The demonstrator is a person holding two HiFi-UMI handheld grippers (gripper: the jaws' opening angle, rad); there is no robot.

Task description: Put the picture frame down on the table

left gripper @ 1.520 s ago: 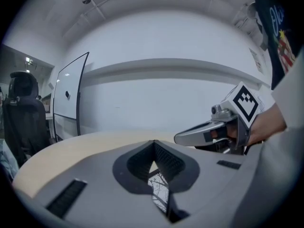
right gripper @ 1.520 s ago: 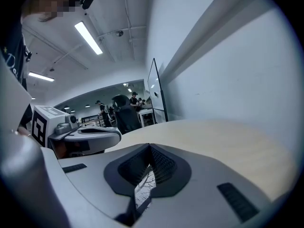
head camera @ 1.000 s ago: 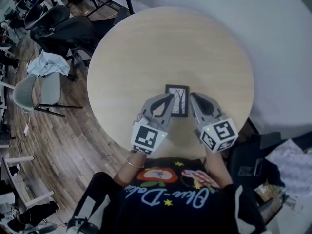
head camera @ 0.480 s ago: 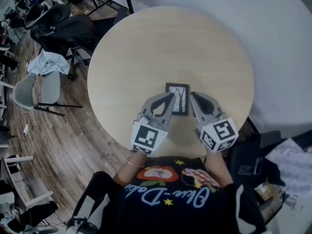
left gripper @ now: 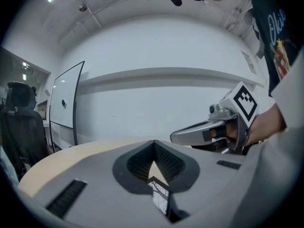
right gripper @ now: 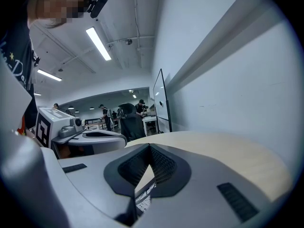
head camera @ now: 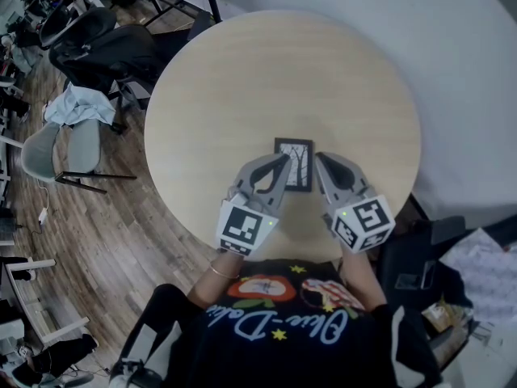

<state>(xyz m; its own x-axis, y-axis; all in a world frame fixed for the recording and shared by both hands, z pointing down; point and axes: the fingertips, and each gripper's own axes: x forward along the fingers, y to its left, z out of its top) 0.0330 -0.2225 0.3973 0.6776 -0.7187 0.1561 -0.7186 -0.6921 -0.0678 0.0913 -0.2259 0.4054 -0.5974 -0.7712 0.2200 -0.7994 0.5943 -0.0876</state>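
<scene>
The picture frame, black-edged with a bare-branch drawing, lies flat on the round wooden table, near the side where I stand. My left gripper is shut, its tip at the frame's left edge, with nothing held. My right gripper is shut too, just right of the frame and apart from it. In the left gripper view the closed jaws hide most of the frame, and the right gripper shows beside them. The right gripper view shows the same past its jaws: a strip of frame.
Office chairs and a grey chair with cloth stand on the wood floor left of the table. A pale wall runs behind and to the right. A whiteboard stands by the wall. Papers lie lower right.
</scene>
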